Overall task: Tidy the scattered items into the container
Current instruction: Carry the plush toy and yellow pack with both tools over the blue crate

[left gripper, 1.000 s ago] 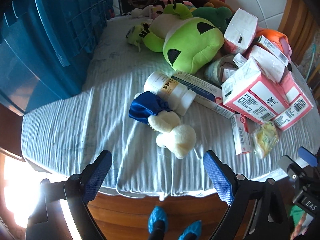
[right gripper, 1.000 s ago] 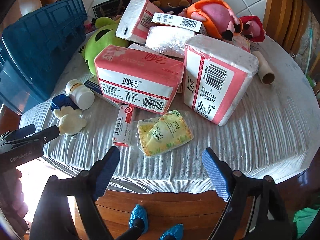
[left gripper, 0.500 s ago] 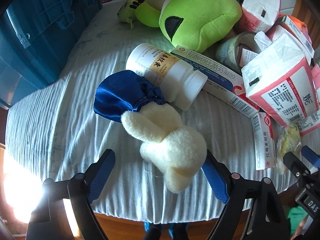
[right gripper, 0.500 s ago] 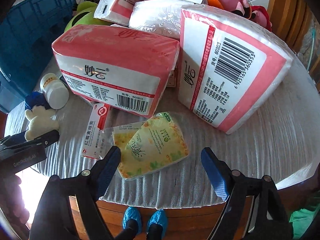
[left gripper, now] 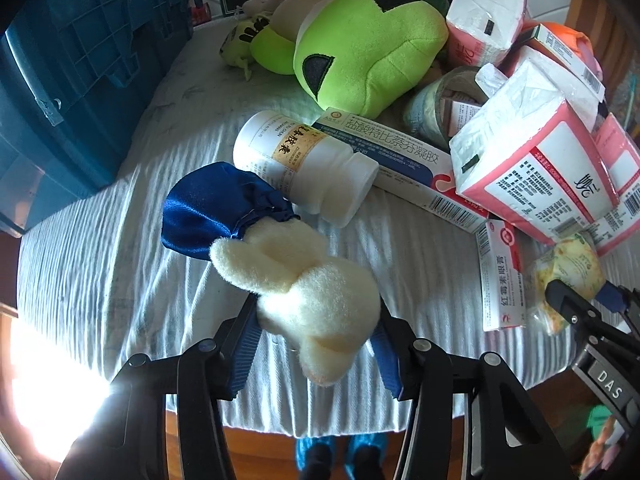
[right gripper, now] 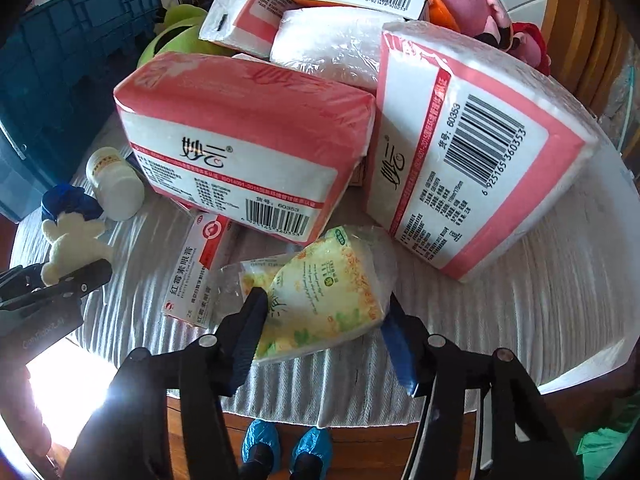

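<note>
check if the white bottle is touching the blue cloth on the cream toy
Touching: in the left wrist view the white bottle lies against the blue cloth, no gap.

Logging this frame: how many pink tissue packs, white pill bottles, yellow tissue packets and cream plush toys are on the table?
pink tissue packs: 3
white pill bottle: 1
yellow tissue packet: 1
cream plush toy: 1
Total: 6

bottle [left gripper: 304,168] behind plush toy [left gripper: 296,272] — crate [left gripper: 72,64] left
</note>
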Demonstrator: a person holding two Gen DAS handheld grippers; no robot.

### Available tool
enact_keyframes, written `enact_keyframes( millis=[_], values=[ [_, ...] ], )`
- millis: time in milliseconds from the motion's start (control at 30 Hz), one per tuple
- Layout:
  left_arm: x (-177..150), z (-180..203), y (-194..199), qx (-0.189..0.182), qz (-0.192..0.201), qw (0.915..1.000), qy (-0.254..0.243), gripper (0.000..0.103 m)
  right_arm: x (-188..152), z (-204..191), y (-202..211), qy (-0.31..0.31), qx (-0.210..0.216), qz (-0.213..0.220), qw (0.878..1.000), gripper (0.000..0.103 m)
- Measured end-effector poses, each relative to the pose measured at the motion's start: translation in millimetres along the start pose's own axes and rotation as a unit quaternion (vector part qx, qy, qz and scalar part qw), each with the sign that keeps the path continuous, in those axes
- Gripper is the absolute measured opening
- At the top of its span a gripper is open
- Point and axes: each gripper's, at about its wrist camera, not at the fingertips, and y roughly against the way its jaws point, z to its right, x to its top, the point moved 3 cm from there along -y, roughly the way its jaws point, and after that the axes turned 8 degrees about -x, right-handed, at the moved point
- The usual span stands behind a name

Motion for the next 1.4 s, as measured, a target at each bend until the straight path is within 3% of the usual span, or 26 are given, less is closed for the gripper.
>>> enact_keyframes(
  millis=[200, 600, 800, 1100, 1400],
  values=[
    [3.3, 6.6, 23.6, 0.003, 0.023, 0.9997, -0.011, 0.050, -5.8, -1.1, -1.9, 0.014, 0.015, -0.019, 1.000, 0.052],
    [4.4, -1.9, 62.0, -0.004, 0.048, 0.9987, -0.015, 0.050, 4.8, 4.4, 31.2, 0.020, 0.029, 0.013, 0.999, 0.048],
    [31.4, -5.8, 80.0, -0.006, 0.081, 0.9964, -0.024, 0.050, 33.2, -4.2, 76.4, 0.046, 0.030, 0.070, 0.996, 0.048],
    [65.4, -6.9, 153.9, -0.001, 0.159, 0.9872, -0.020, 0.050, 98.2, -50.9, 147.0, 0.085, 0.051, 0.168, 0.981, 0.048],
    [97.6, -38.3, 251.3, 0.049, 0.267, 0.9625, -0.001, 0.051, 158.7, -101.3, 228.9, 0.140, 0.083, 0.262, 0.951, 0.048]
  ],
)
